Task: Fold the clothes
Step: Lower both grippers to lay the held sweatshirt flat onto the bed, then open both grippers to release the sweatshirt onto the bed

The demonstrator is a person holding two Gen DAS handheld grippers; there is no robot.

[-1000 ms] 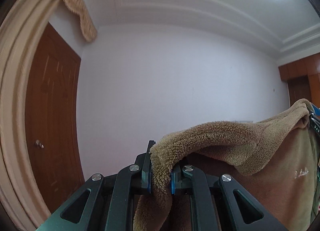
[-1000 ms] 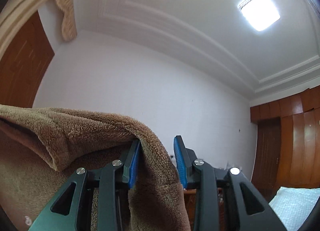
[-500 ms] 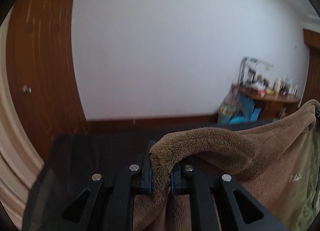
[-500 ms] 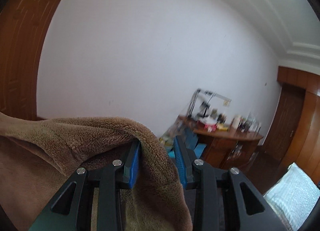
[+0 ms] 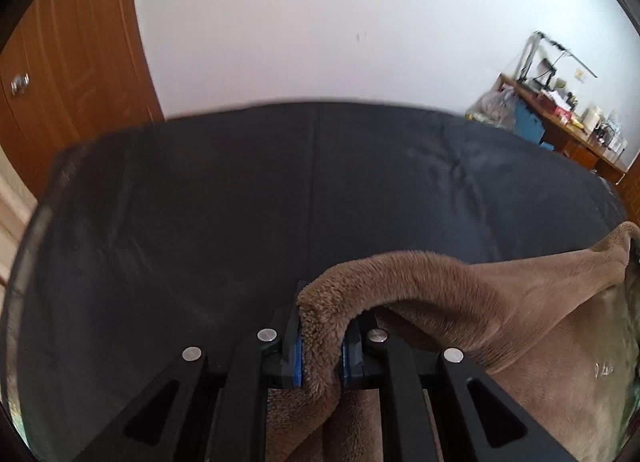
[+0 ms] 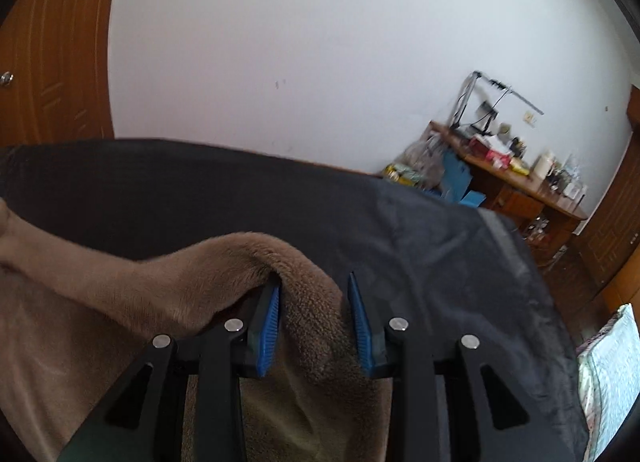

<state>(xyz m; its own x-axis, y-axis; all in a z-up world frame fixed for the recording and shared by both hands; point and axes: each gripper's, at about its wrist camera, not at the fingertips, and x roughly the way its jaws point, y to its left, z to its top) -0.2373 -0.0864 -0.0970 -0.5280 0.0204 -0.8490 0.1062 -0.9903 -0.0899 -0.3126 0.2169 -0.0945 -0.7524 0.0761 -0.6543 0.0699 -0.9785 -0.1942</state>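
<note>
Left hand-held gripper (image 5: 320, 346) is clenched on a fold of the brown fleece garment (image 5: 500, 310), its blue pads pressed tight against the pile. On the other side, the right hand-held gripper (image 6: 314, 326) has fleece draped between its fingers, but a gap shows beside the right pad, so I cannot tell whether that one is truly gripping or only carrying the cloth. Between the two, the garment's top edge runs as a sagging line, and the rest hangs below and toward the cameras, over the dark sheet (image 5: 200, 221) that covers the surface ahead. A cluttered wooden desk (image 6: 520, 181) stands against the far wall, well apart from the work.

Judging by this, the garment is being brought to the sheet to be spread. To do that well, both corners should sit level with the top edge taut, the hem should touch down first, and the cloth should then be drawn flat. The thick pile may slip from the looser right grip, so it wants firming first
</note>
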